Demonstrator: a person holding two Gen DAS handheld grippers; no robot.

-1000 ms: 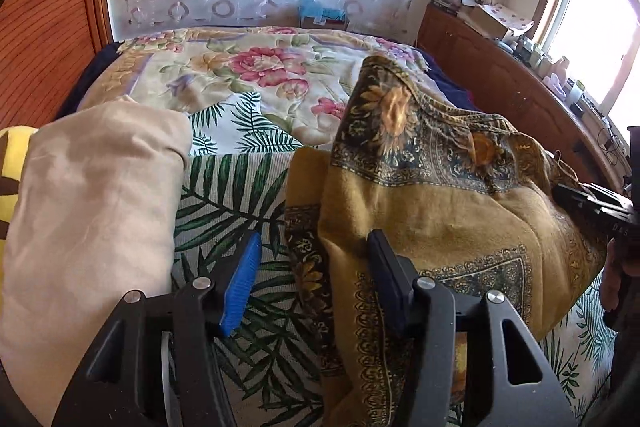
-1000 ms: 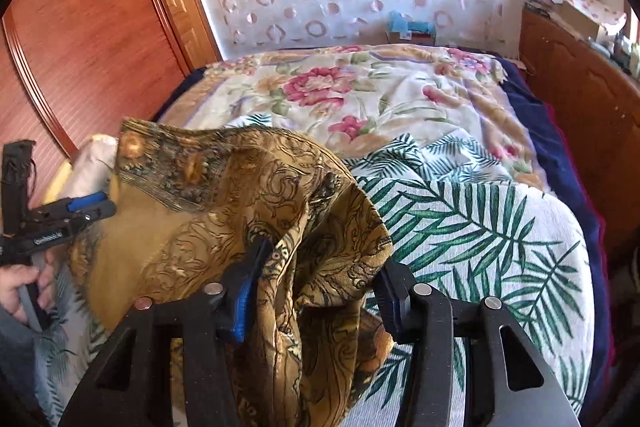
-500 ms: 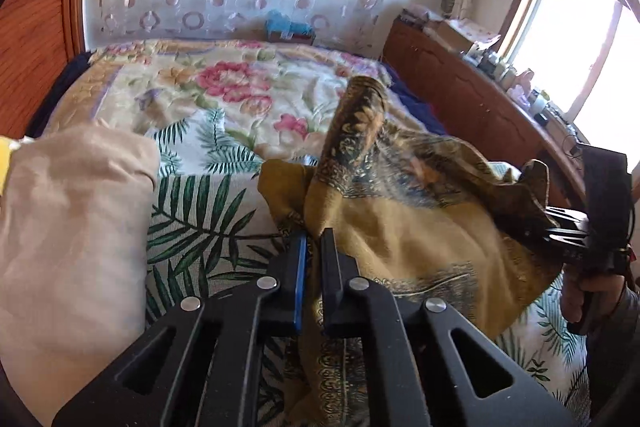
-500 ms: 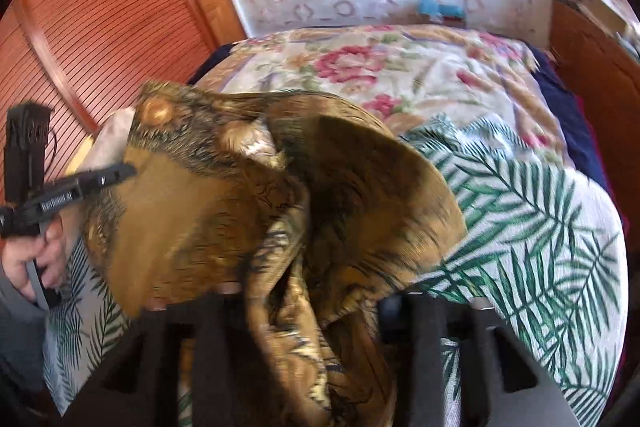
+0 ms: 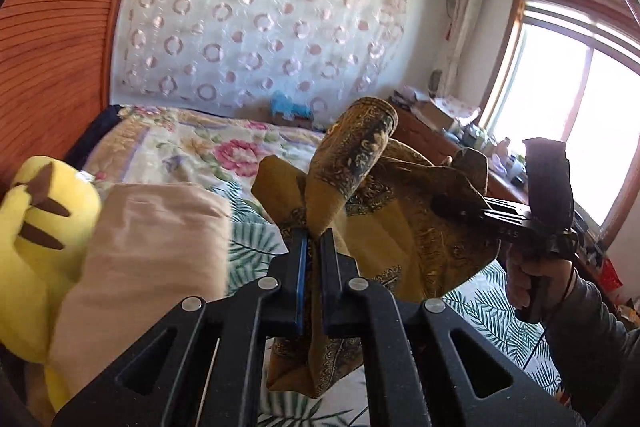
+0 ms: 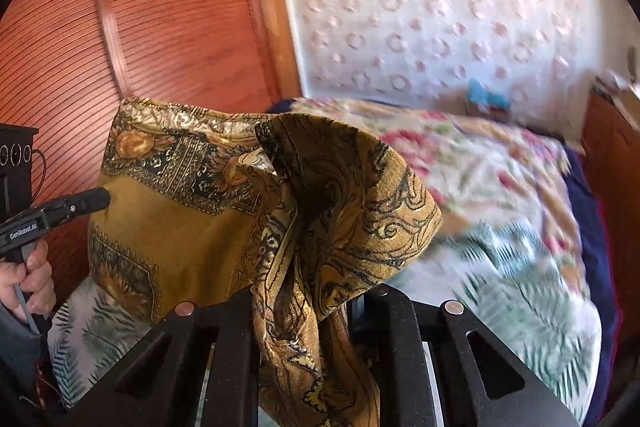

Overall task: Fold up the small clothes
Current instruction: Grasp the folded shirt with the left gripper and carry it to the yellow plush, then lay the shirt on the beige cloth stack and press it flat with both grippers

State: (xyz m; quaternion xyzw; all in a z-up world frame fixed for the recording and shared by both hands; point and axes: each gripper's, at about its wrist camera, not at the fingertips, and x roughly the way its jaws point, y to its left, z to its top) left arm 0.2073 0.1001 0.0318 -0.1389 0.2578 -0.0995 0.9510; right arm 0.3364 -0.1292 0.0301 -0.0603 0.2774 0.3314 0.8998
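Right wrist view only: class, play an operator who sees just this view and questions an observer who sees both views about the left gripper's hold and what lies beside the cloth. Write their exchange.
Operator: Is the left gripper really shut on the cloth?
Observer: Yes. The left gripper has its blue pads pinched on a bunched fold of the cloth.
Operator: What lies on the bed left of the cloth?
Observer: A beige pillow, just left of that gripper.
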